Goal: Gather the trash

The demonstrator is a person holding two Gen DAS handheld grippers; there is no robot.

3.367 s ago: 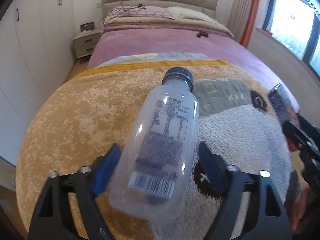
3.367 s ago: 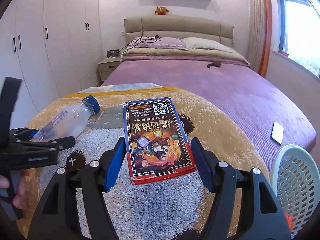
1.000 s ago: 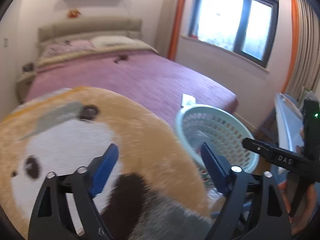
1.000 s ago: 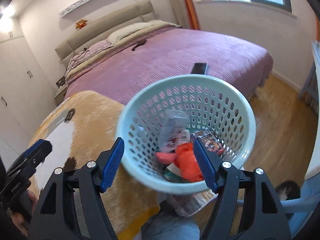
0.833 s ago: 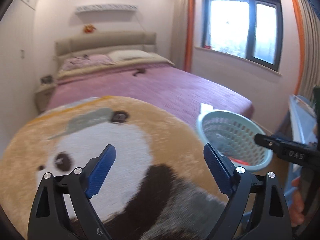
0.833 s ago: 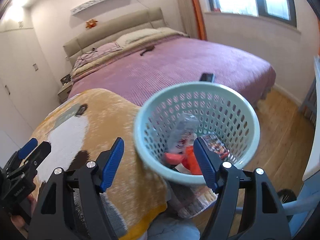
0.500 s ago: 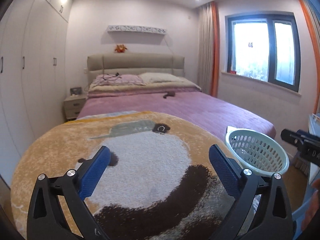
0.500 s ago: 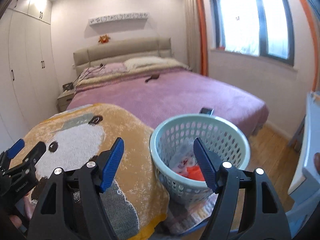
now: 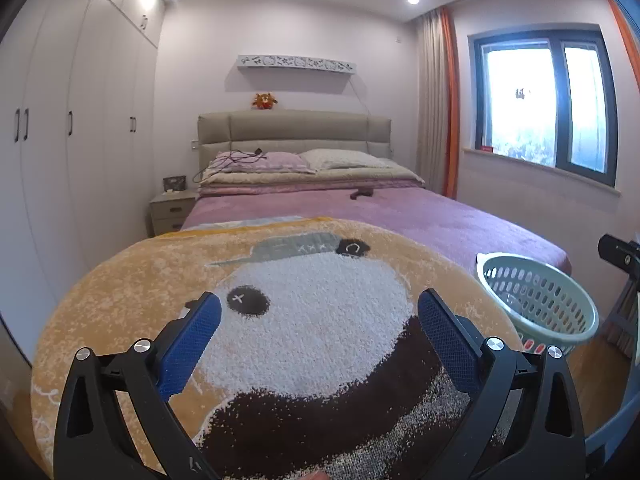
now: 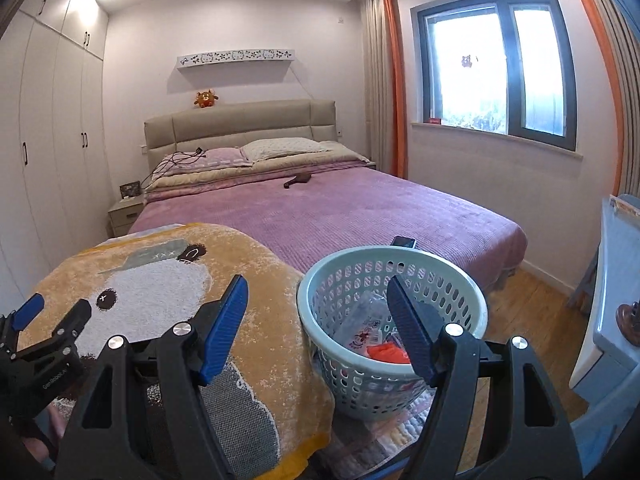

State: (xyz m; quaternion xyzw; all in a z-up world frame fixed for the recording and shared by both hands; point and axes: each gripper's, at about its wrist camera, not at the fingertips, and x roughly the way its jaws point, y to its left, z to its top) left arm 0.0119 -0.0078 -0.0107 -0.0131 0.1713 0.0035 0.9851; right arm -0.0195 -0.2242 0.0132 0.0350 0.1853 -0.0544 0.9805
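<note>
A pale green perforated basket point(image 10: 452, 276) stands on the floor at the foot of the bed, with a clear plastic bottle point(image 10: 366, 322) and red wrapping point(image 10: 386, 354) inside. It also shows at the right of the left wrist view point(image 9: 552, 300). My right gripper point(image 10: 318, 324) is open and empty, held above and in front of the basket. My left gripper point(image 9: 318, 330) is open and empty over the panda-pattern blanket point(image 9: 312, 304); it shows at the left edge of the right wrist view point(image 10: 44, 320).
The purple bed point(image 10: 360, 208) carries a phone point(image 10: 403, 242) near its foot corner and a dark object point(image 10: 298, 179) further up. White wardrobes point(image 9: 60, 160) line the left wall, with a nightstand point(image 9: 172, 210). A blue-white piece of furniture point(image 10: 612, 280) stands right.
Both grippers pulled back and rose away from the basket and blanket. The bottle and card packet held earlier are gone from the jaws; the basket holds trash.
</note>
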